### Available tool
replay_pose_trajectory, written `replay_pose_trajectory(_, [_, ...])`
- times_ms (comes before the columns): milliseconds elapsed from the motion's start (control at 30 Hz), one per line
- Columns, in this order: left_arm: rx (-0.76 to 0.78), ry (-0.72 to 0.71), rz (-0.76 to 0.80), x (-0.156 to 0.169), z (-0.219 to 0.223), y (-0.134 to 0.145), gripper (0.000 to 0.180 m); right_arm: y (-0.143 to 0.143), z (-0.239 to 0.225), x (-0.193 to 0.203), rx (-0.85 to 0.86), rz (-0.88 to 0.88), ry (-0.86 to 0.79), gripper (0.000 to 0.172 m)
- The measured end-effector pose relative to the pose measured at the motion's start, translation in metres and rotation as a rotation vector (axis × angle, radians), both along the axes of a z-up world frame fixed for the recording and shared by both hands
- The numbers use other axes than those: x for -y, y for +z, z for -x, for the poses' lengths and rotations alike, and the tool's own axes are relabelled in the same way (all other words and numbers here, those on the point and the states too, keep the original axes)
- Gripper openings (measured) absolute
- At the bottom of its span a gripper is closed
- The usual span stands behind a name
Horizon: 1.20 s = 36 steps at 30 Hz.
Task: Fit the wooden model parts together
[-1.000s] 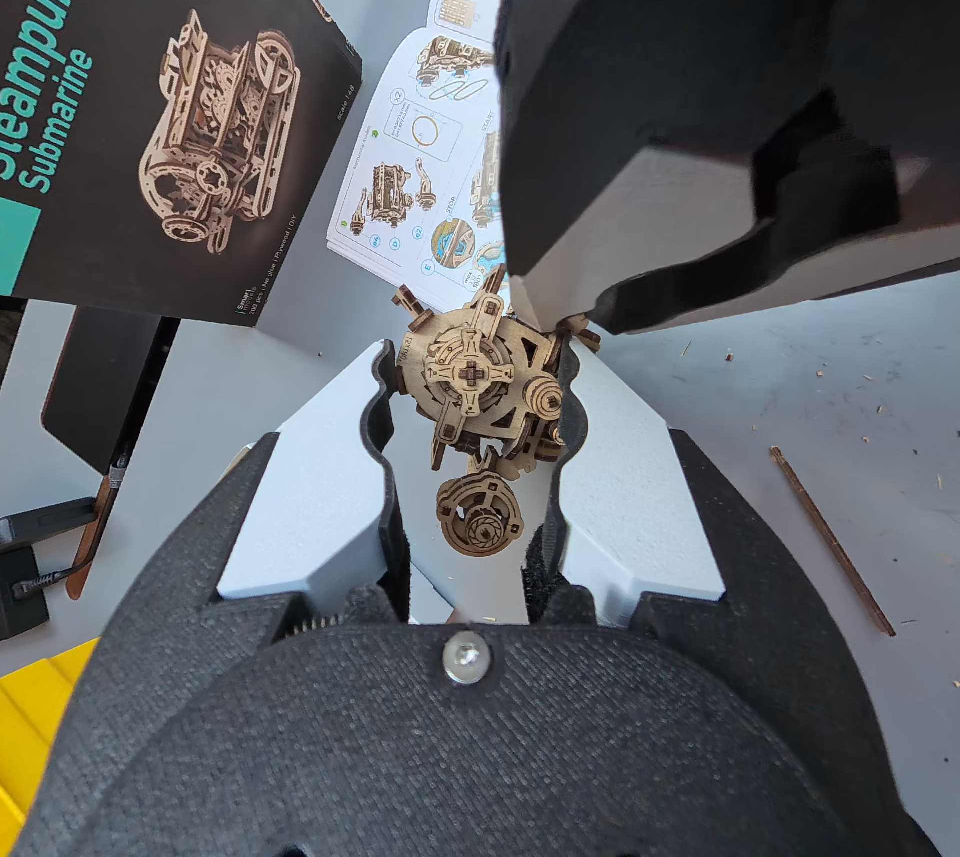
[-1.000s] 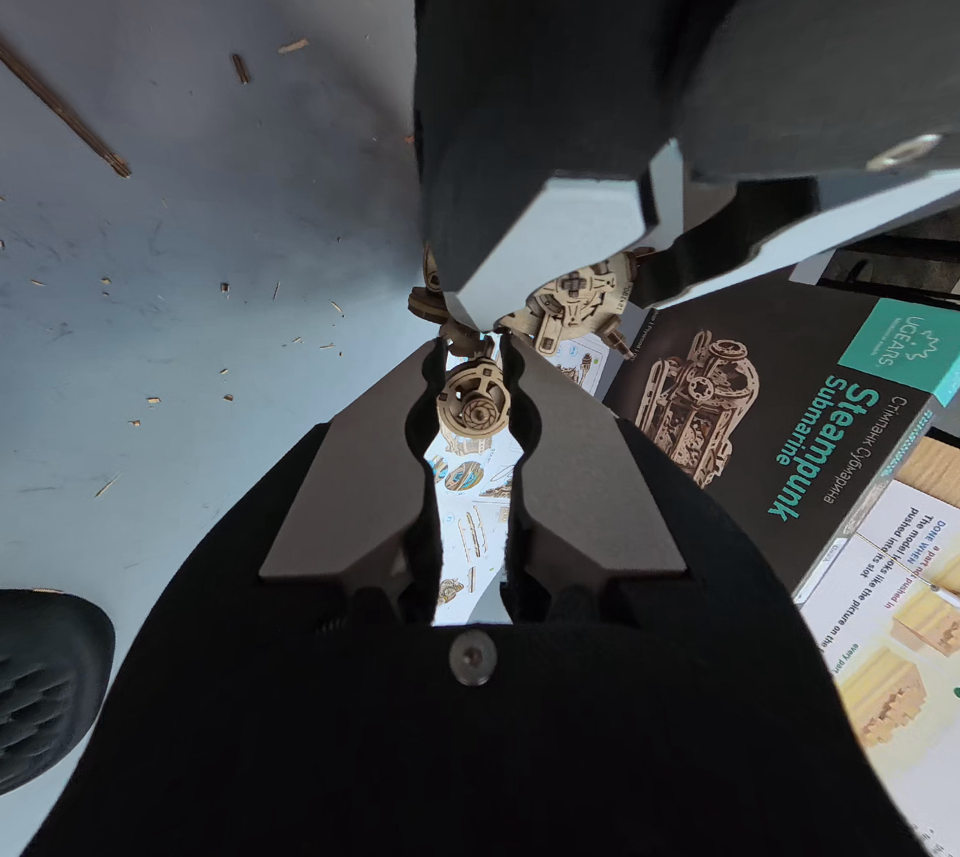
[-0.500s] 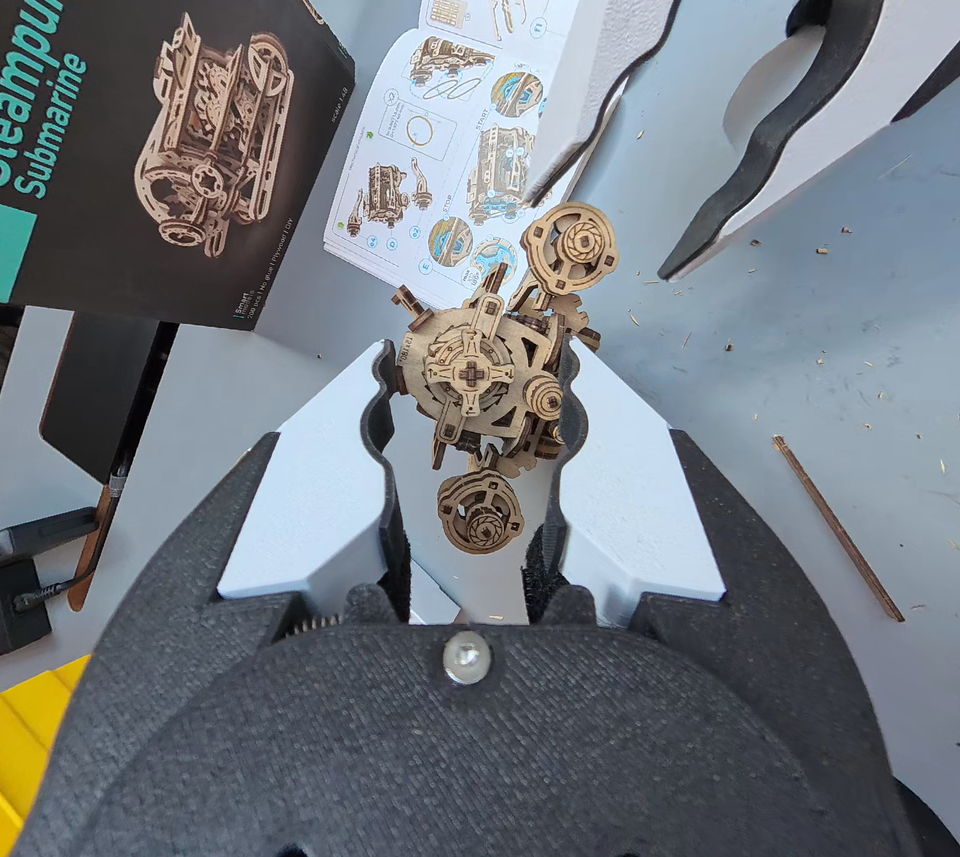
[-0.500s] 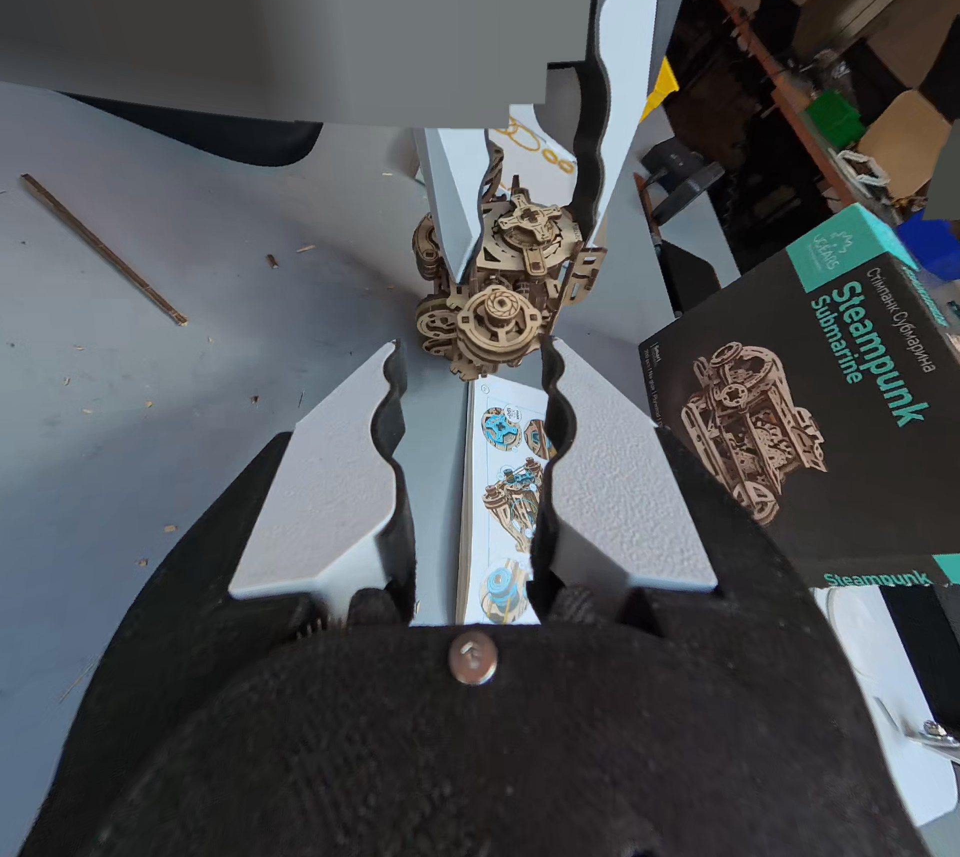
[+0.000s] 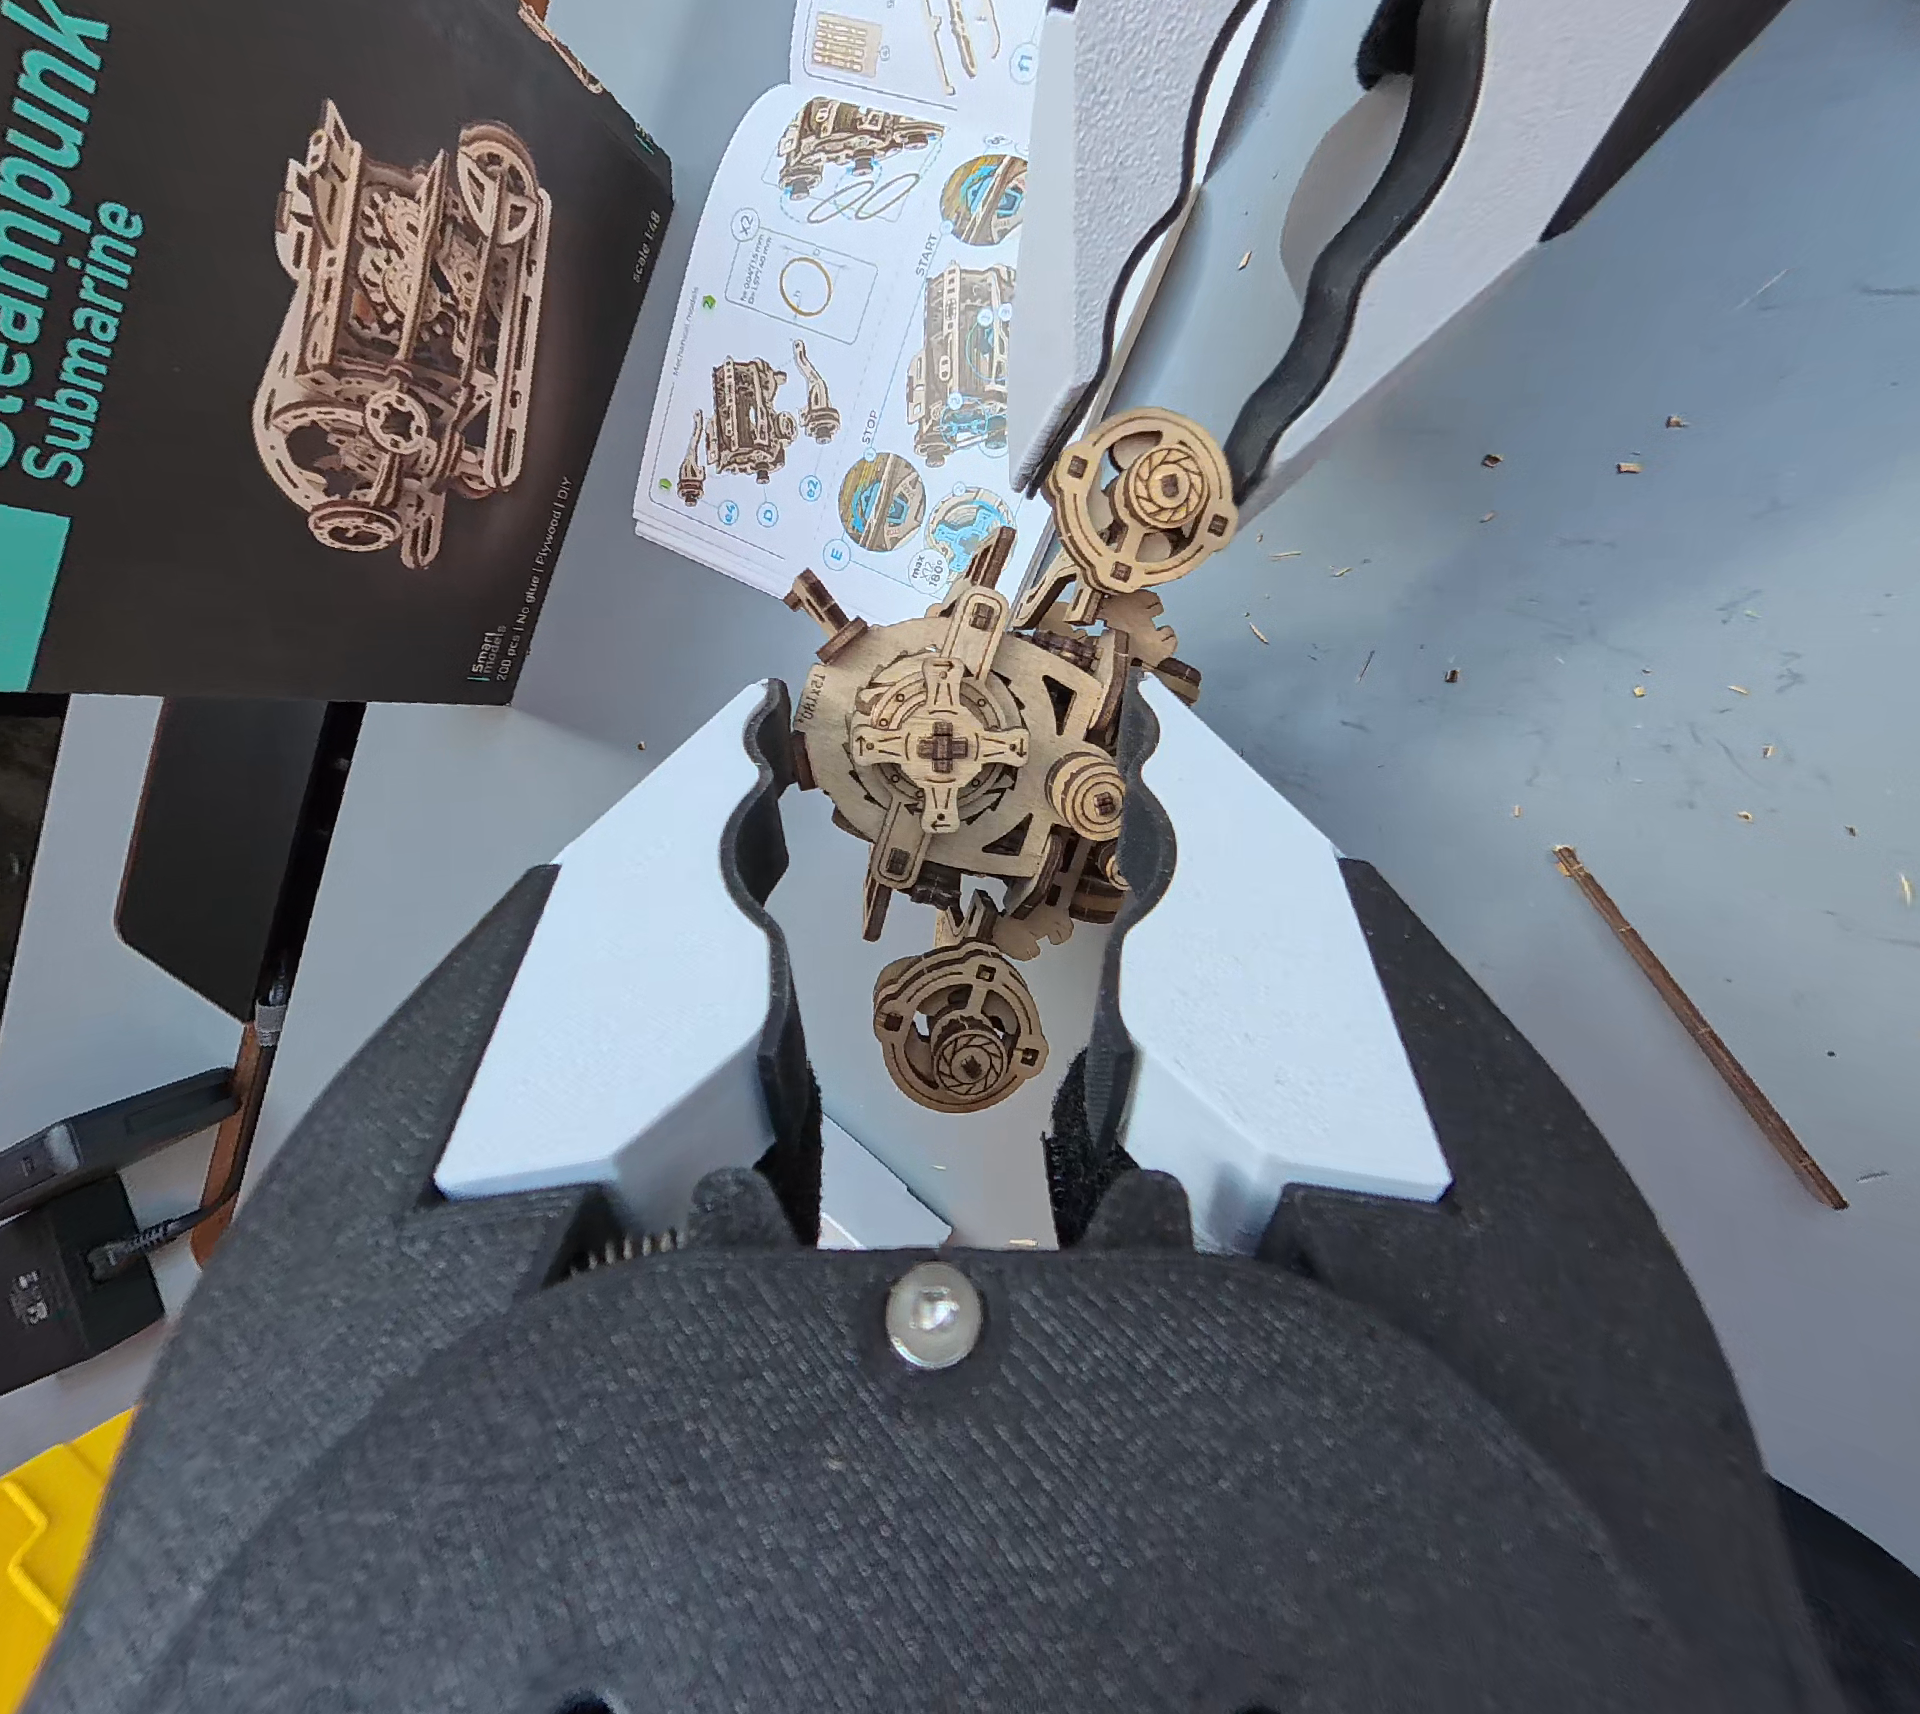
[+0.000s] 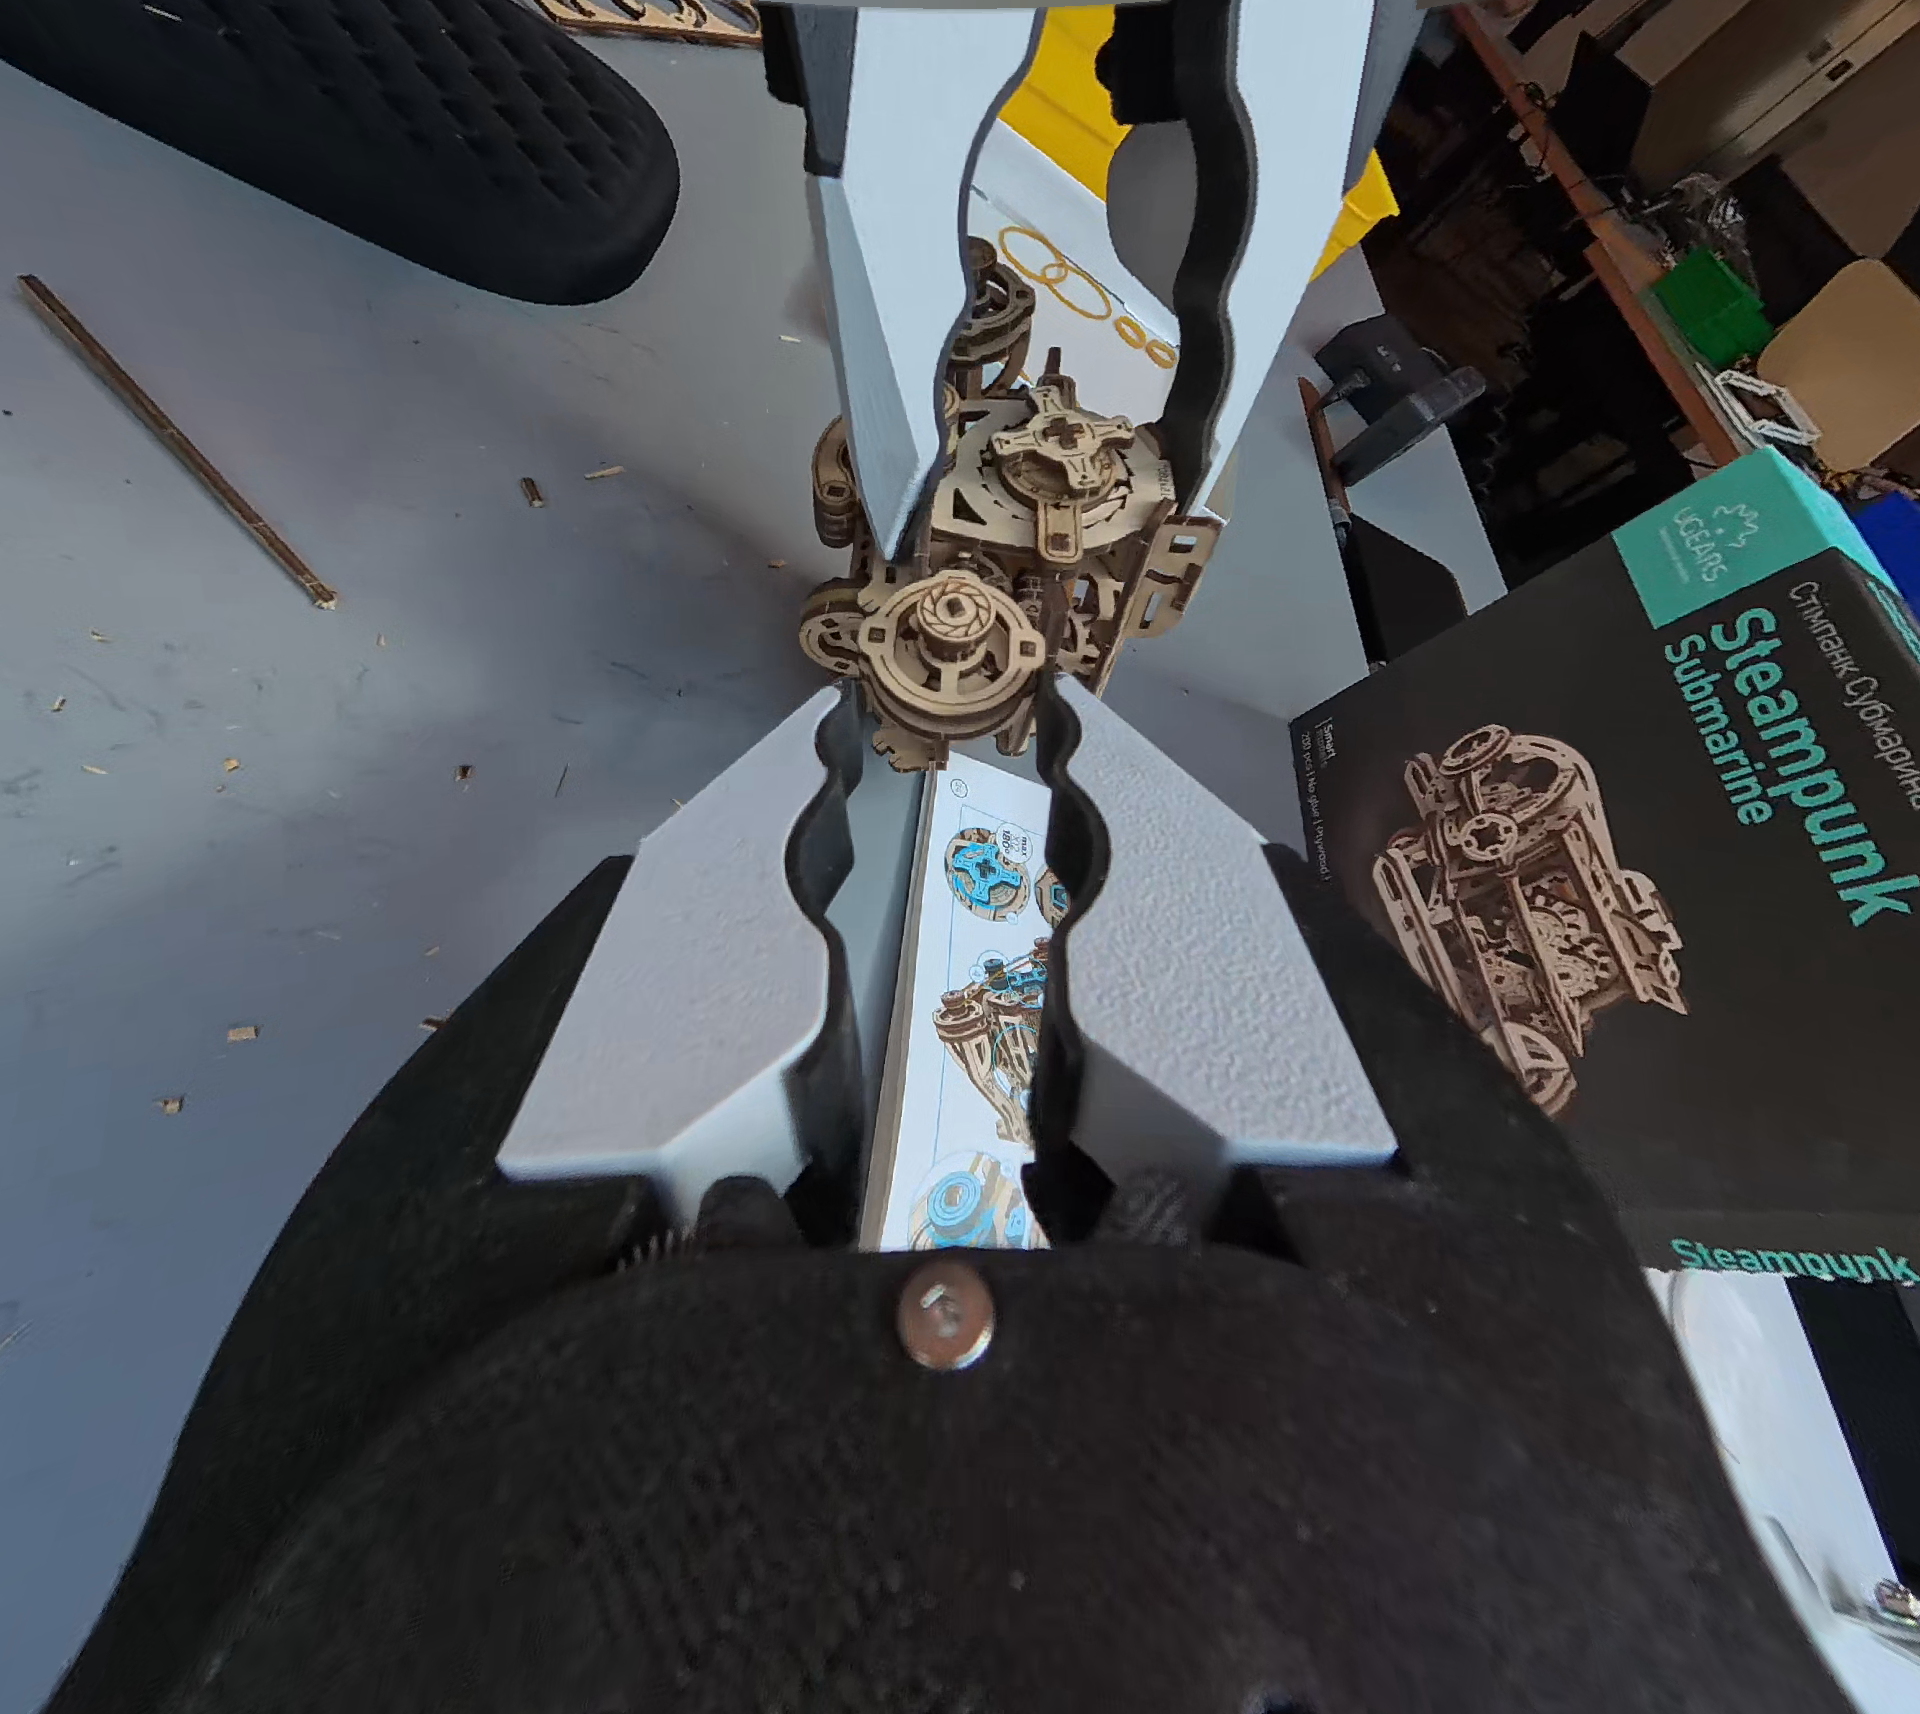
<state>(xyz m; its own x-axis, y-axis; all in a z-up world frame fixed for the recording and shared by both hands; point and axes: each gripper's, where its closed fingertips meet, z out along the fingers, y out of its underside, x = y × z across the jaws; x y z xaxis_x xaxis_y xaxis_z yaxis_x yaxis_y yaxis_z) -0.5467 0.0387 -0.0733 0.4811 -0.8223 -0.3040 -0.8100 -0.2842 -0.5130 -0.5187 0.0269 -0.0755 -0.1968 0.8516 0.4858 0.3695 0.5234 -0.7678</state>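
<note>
Narrowing around the round wooden wheel (image 6: 951, 625), right gripper (image 6: 945, 719) stays unclenched; left gripper (image 5: 951, 729) clamps the wooden model (image 5: 956, 750).

— From the left wrist we look steeply down, close over the pale grey tabletop (image 5: 1558, 677).
— From the right we face the opposite way; both views share the tan wooden gear model (image 5: 966, 760) (image 6: 1039, 542).

From my left wrist view, the bench (image 5: 1558, 625) lies free from 1 to 4 o'clock, with only a thin stick (image 5: 1694, 1020) and wood chips on it. A black box (image 5: 312, 262) blocks 10 o'clock, a booklet (image 5: 831, 314) 12 o'clock. The right hand-held gripper (image 5: 1132, 480) crowds the model (image 5: 966, 760) from 1 o'clock.
</note>
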Motion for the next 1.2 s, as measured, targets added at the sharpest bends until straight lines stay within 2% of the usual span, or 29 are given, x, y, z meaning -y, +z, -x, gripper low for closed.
replay_pose_trajectory(167, [0.004, -0.014, 0.006, -0.0006, -0.0001, 0.0000, 0.062, -0.0059, -0.0009, -0.0041, -0.019, -0.026, 0.003, 0.031])
replay_pose_trajectory(467, [0.034, -0.017, 0.025, -0.0028, 0.0033, 0.0001, 0.062, -0.0059, 0.0029, -0.0066, -0.090, 0.132, 0.034, 0.027])
replay_pose_trajectory(633, [0.041, -0.014, 0.026, -0.0035, 0.0030, 0.0001, 0.062, -0.0104, 0.0054, -0.0032, -0.088, 0.173, 0.031, 0.038])
replay_pose_trajectory(767, [0.043, -0.016, 0.025, -0.0033, 0.0028, 0.0002, 0.062, -0.0085, 0.0063, -0.0066, -0.114, 0.181, -0.003, 0.029])
replay_pose_trajectory(967, [0.040, -0.018, 0.019, -0.0039, 0.0021, 0.0001, 0.062, -0.0097, 0.0052, -0.0072, -0.103, 0.200, -0.025, 0.029])
replay_pose_trajectory(1200, [0.043, 0.003, 0.027, -0.0058, 0.0037, 0.0000, 0.062, -0.0037, 0.0071, -0.0051, -0.141, 0.220, -0.079, 0.039])
